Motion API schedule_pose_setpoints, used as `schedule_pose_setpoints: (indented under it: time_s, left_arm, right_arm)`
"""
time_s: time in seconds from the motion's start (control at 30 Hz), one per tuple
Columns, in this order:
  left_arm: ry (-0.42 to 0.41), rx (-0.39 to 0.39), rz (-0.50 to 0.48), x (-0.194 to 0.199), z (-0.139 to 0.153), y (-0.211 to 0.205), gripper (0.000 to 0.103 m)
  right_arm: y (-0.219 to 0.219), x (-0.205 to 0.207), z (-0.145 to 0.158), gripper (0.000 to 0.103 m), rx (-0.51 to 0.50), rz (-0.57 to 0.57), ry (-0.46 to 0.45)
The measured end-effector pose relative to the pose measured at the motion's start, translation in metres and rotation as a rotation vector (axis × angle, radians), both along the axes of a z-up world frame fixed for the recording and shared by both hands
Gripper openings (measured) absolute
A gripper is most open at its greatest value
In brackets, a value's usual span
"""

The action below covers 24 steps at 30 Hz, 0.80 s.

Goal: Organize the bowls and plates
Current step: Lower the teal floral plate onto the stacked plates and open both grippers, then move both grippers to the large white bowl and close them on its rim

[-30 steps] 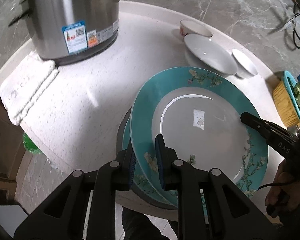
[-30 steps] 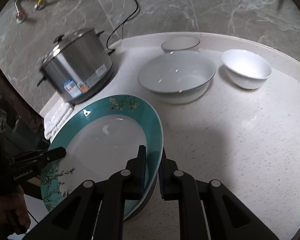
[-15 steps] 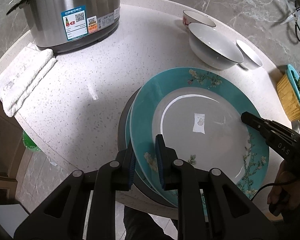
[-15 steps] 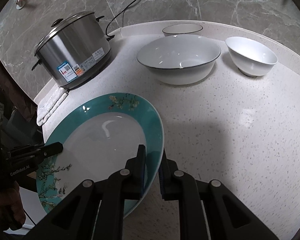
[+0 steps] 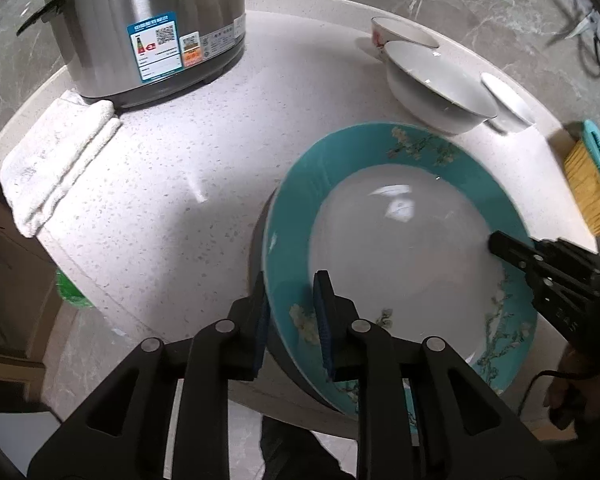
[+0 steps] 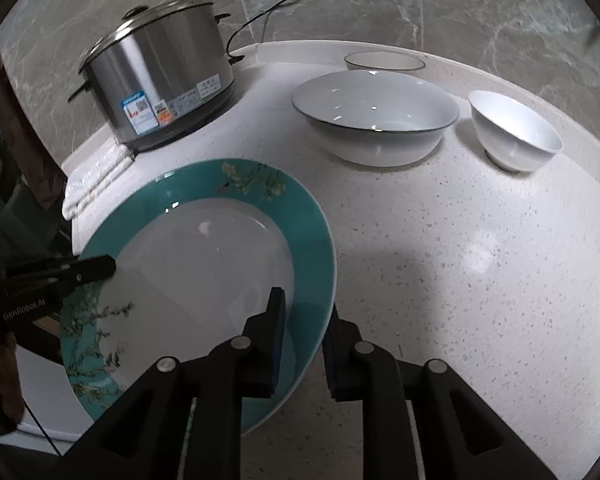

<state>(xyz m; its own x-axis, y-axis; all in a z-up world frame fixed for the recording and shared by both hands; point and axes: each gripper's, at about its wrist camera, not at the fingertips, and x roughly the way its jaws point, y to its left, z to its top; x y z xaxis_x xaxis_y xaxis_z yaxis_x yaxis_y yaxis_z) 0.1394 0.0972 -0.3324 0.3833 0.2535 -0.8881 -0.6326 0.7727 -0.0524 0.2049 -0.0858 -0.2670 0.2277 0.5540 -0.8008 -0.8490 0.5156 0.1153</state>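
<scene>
A teal-rimmed plate with a blossom pattern (image 5: pixel 400 240) (image 6: pixel 204 260) lies tilted over a dark dish (image 5: pixel 258 248) at the counter's near edge and looks blurred in the left wrist view. My left gripper (image 5: pixel 290 320) straddles its near-left rim. Its jaws are opening, and the pads no longer seem to press the rim. My right gripper (image 6: pixel 302 332) straddles the opposite rim, jaws opening too, with a gap beside the rim. Each gripper shows in the other's view: the right gripper (image 5: pixel 500 246) and the left gripper (image 6: pixel 96 268).
A large white bowl (image 6: pixel 376 116), a small white bowl (image 6: pixel 514 136) and a patterned bowl (image 5: pixel 400 36) stand at the back. A steel pot (image 5: pixel 152 28) and a folded white towel (image 5: pixel 56 164) are at the left. A yellow brush (image 5: pixel 588 184) lies at the right edge.
Both pairs of jaws have widened, the right one more. The teal plate has sunk onto the stack and now hides the second teal plate under it.
</scene>
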Motion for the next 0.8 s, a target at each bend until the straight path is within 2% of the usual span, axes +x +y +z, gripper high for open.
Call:
schedule_pose_setpoints:
  time_s: [0.2, 0.27, 0.3, 0.37, 0.43, 0.5, 0.63, 0.8]
  left_arm:
    - [-0.023, -0.012, -0.001, 0.001, 0.003, 0.01, 0.02]
    - [-0.033, -0.007, -0.014, 0.003, 0.01, 0.014, 0.02]
    - [-0.037, -0.01, -0.022, 0.006, 0.015, 0.017, 0.022]
    - [-0.043, -0.03, -0.044, 0.013, 0.027, 0.027, 0.035]
    - [-0.054, -0.052, -0.075, 0.025, 0.043, 0.041, 0.07]
    - [-0.058, -0.095, -0.114, 0.039, 0.056, 0.053, 0.074]
    - [0.002, -0.225, -0.187, 0.083, 0.073, 0.089, 0.074]
    - [0.023, -0.173, -0.346, 0.149, 0.101, 0.108, 0.074]
  right_arm:
    - [0.002, -0.003, -0.001, 0.024, -0.017, 0.009, -0.027]
    - [0.003, -0.004, 0.0, 0.028, -0.025, 0.006, -0.04]
    - [0.002, -0.004, 0.002, 0.034, -0.025, 0.0, -0.045]
    - [-0.001, -0.003, 0.006, 0.047, -0.022, -0.027, -0.048]
    - [-0.005, 0.001, 0.012, 0.062, -0.015, -0.057, -0.045]
    - [-0.011, 0.009, 0.021, 0.065, -0.007, -0.106, -0.03]
    - [-0.023, 0.046, 0.043, 0.074, 0.013, -0.255, 0.083]
    - [-0.04, 0.122, 0.068, 0.086, 0.064, -0.502, 0.362]
